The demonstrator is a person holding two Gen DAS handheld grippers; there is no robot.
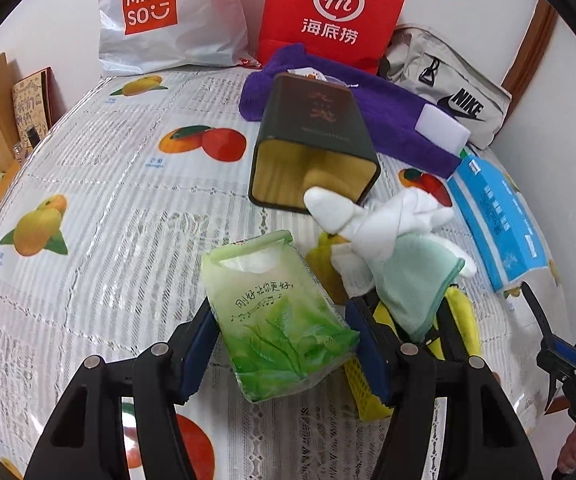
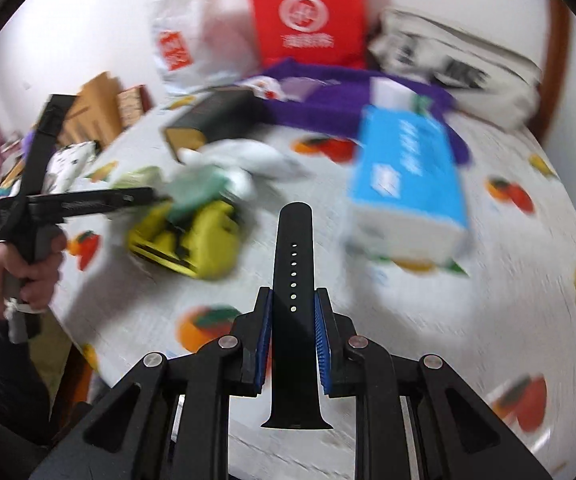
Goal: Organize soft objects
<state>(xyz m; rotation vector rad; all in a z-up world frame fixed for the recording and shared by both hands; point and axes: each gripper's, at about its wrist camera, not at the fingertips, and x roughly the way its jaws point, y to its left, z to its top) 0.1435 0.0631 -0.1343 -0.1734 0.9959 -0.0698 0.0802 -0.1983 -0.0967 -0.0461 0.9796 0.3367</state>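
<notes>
My left gripper (image 1: 283,344) is shut on a green tissue pack (image 1: 275,320) and holds it above the table. My right gripper (image 2: 294,332) is shut on a black watch strap (image 2: 294,280), which sticks up between the pads; it also shows at the right edge of the left wrist view (image 1: 560,356). A yellow basket (image 2: 191,240) holds a mint cloth (image 1: 412,284) and white gloves (image 1: 384,220). A purple towel (image 1: 388,108) lies at the back under a white sponge (image 1: 442,124). The right wrist view is blurred by motion.
A dark tin (image 1: 312,144) lies on its side, mouth toward me. A blue tissue box (image 1: 496,220) sits at right. A Miniso bag (image 1: 167,16), a red bag (image 1: 332,12) and a Nike pouch (image 1: 448,84) stand along the back wall. The fruit-print tablecloth (image 1: 107,200) covers the table.
</notes>
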